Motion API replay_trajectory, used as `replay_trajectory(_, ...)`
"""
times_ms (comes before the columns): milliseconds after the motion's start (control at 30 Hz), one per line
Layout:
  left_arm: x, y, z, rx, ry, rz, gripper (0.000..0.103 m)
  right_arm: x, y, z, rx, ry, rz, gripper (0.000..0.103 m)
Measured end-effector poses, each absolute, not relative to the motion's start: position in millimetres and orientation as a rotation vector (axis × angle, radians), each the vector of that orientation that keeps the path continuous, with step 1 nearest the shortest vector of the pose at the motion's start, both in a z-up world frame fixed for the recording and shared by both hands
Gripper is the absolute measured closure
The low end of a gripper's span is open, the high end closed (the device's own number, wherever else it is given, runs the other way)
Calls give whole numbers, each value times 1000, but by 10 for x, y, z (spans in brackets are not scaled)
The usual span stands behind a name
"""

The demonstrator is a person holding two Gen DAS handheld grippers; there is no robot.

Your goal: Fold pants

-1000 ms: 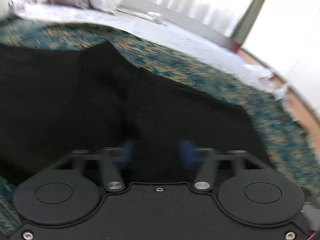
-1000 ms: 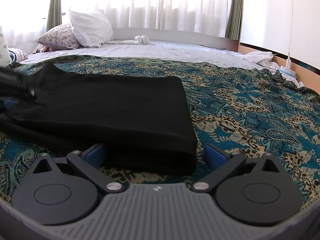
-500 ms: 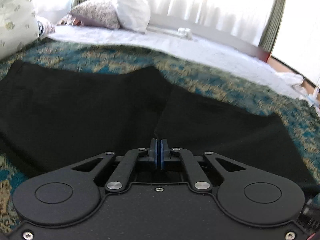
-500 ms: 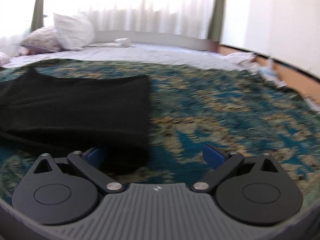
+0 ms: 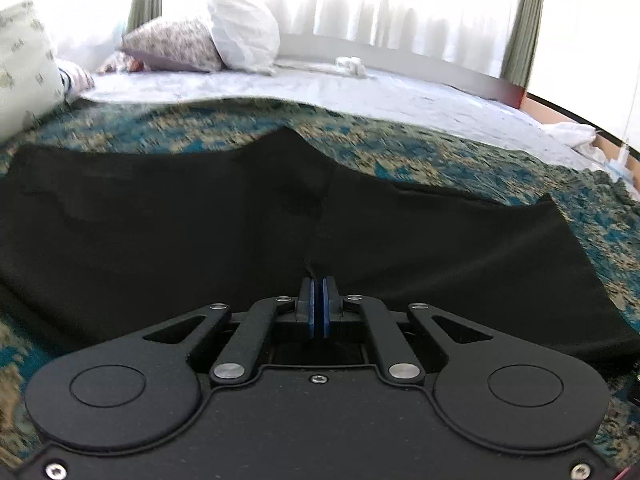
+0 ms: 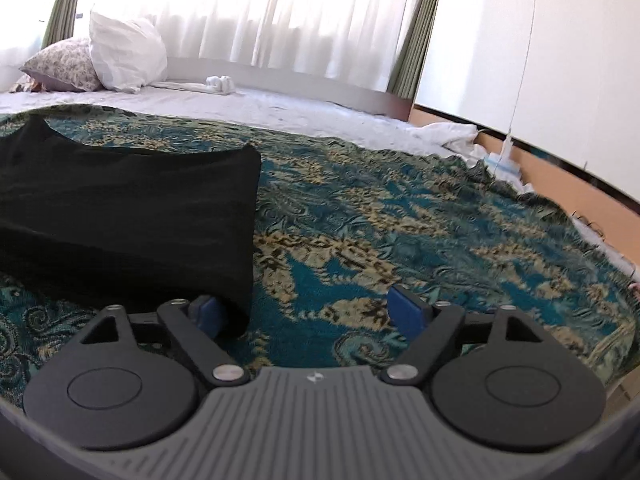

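Observation:
The black pants (image 5: 200, 232) lie folded on a teal and gold patterned bedspread (image 5: 440, 156). In the left wrist view my left gripper (image 5: 319, 304) is shut, its blue pads pressed together on a pinch of the black fabric at the near edge. In the right wrist view the pants (image 6: 120, 208) lie at the left. My right gripper (image 6: 308, 312) is open and empty, its left pad beside the near right corner of the pants, its right pad over bare bedspread (image 6: 400, 220).
White and floral pillows (image 5: 208, 40) lie at the bed's far left, on a white sheet (image 5: 360, 88). A small white cloth bundle (image 6: 218, 82) sits by the far edge. The bed's right edge (image 6: 580, 216) drops beside a white wall and wooden skirting.
My left gripper has shut on the pants' near edge. My right gripper has swung to the right, so the pants now sit further left in its view; it stays open.

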State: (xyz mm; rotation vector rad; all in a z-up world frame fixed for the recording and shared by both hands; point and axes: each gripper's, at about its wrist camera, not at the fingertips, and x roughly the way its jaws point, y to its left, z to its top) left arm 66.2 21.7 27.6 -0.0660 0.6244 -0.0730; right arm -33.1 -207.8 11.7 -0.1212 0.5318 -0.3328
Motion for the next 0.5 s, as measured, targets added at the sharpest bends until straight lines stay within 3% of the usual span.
replay_trajectory(133, 802, 328, 225, -30, 686, -28, 100, -304, -2055, 106, -140, 543, -329, 13)
replay_trajectory(300, 808, 416, 371, -41, 678, -95, 93, -279, -2058, 86, -146, 552, -318, 12)
replay_trajectory(333, 834, 438, 429, -66, 665, -127, 89, -278, -2051, 90, -150, 554, -320, 12)
replay_trajectory(400, 945, 429, 548, -109, 653, -203, 68, -282, -2019, 119, -158, 556, -316, 12)
replay_trajectory(500, 1151, 289, 629, -123, 632, -266, 46, -305, -1946, 176, -163, 552, -275, 12)
